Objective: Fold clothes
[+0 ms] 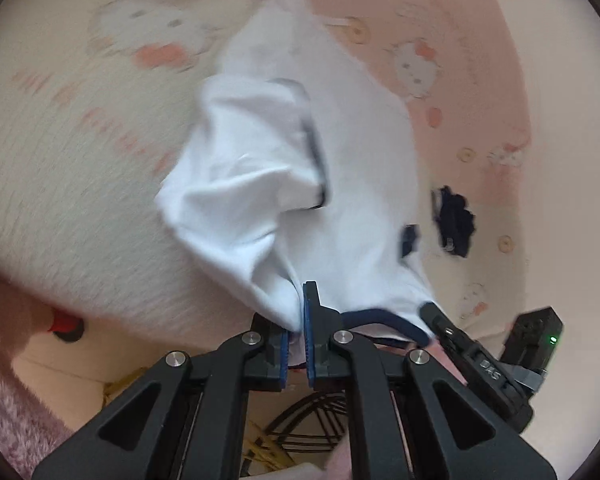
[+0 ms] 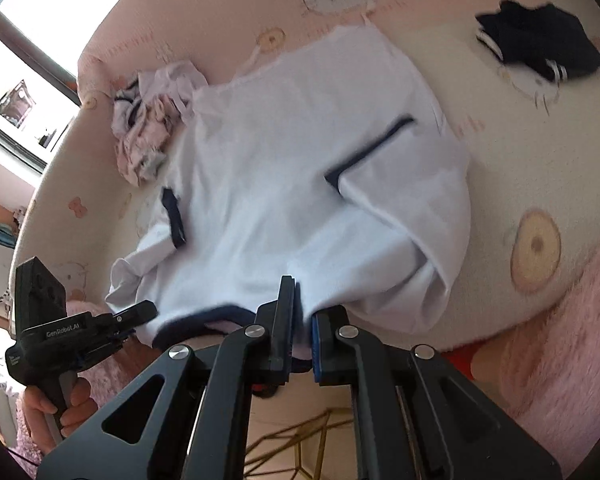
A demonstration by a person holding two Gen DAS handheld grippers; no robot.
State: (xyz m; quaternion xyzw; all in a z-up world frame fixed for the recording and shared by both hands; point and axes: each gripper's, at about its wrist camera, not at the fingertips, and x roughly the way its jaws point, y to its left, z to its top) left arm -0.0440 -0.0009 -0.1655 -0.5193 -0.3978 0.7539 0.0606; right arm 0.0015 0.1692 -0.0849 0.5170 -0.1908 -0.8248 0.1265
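At the far left of the right wrist view, a hand (image 2: 56,408) is seen gripping the handle of the left gripper (image 2: 140,312), whose tips meet the shirt's near edge beside the collar; from this view it cannot be told how its jaws stand. In its own wrist view the left gripper (image 1: 296,344) is shown with its jaws pressed together on a fold of white cloth at the shoulder. Further right, a crumpled pale pink and lilac garment (image 2: 152,128) is seen lying on the cartoon-printed bedsheet (image 2: 480,200), touching the far left corner of the white shirt (image 2: 300,184). The shirt is spread over the middle of the bed, its long axis running away from the grippers: the navy-trimmed collar (image 2: 204,320) is nearest, at the bed's edge, and the hem lies farthest off. Both navy-edged sleeves are folded inward over the body. At the near edge, right of the collar, the right gripper (image 2: 300,340) is seen with its jaws closed tight on the white fabric, so the collar end is pinched on both sides. Farther right and well apart from the shirt, a small dark navy garment (image 2: 540,40) with white stripes is seen on the sheet. At the lower right a fluffy pink blanket (image 2: 560,340) borders the bed.
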